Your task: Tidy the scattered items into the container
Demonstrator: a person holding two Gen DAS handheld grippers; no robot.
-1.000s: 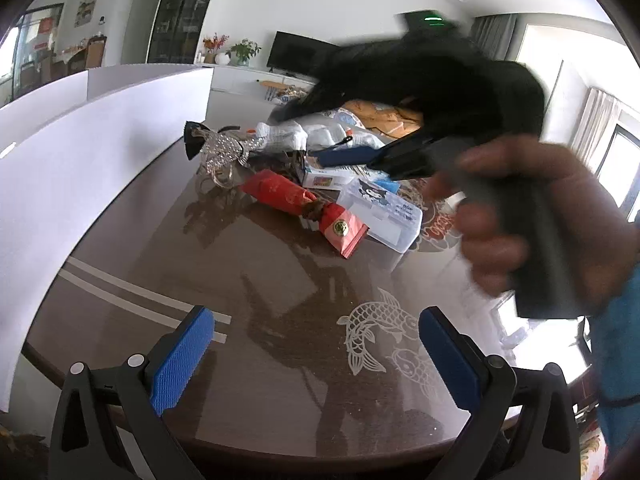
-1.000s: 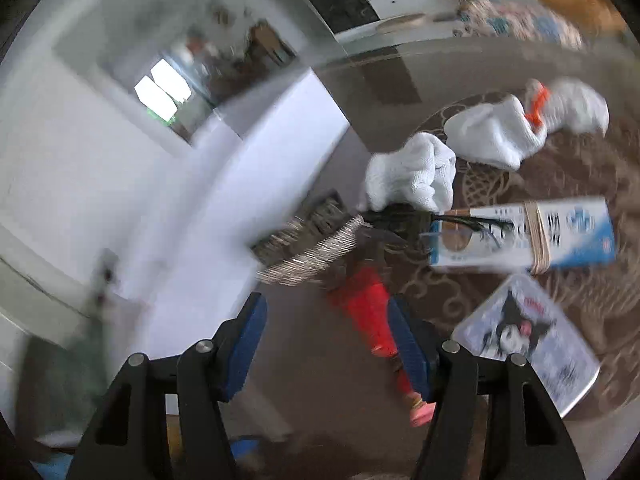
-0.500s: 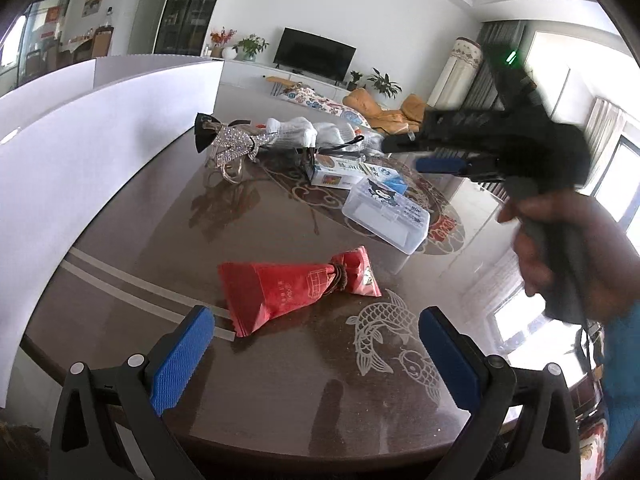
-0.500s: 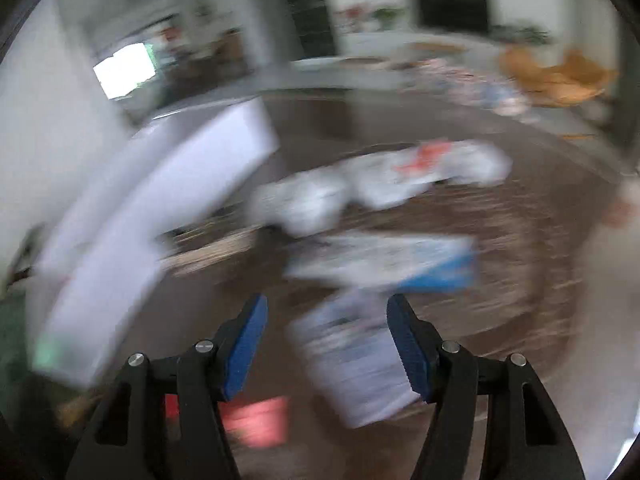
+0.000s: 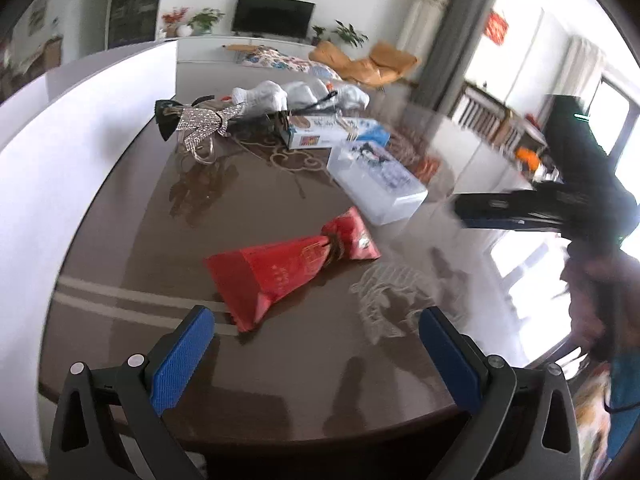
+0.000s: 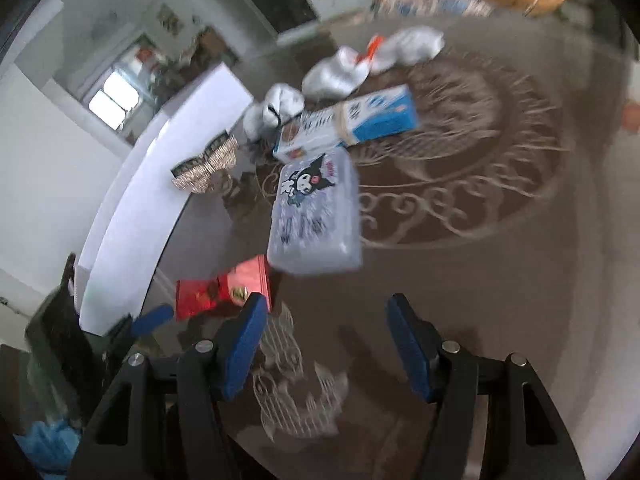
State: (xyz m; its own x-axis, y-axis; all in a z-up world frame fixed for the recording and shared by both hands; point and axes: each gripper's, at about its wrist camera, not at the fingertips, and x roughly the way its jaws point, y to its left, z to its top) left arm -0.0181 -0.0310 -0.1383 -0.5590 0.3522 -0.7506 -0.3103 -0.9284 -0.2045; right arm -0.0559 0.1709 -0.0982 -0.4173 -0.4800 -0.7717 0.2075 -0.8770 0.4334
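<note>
Both claws hang wide open and empty: our left claw (image 5: 316,360) over the near edge of the worktop (image 5: 160,208), our right claw (image 6: 326,348) above a pale fish motif set into the glossy brown surface.

From the left view, the red pouch (image 5: 288,268) lies just ahead of the pads at 12 o'clock, flat on the worktop and tied near one end. Beyond it, towards 1 o'clock, sits the clear cartoon case (image 5: 376,178), with a blue-and-white box (image 5: 332,130), white socks (image 5: 264,96) and a sequinned bow (image 5: 196,122) farther back. A white board (image 5: 60,152) curves along the worktop's edge at 9 o'clock.

That view alone shows the room: a television (image 5: 272,18), plants, an orange chair (image 5: 368,62) and bright windows at 2 o'clock, plus the right claw's dark body, blurred, at 3 o'clock.

The right view alone shows the case lid's cartoon figure (image 6: 306,182), a scrollwork medallion (image 6: 460,168) in the worktop, and the pouch (image 6: 224,288) at 10 o'clock, just beside its left pad. We see no container clearly in either view.
</note>
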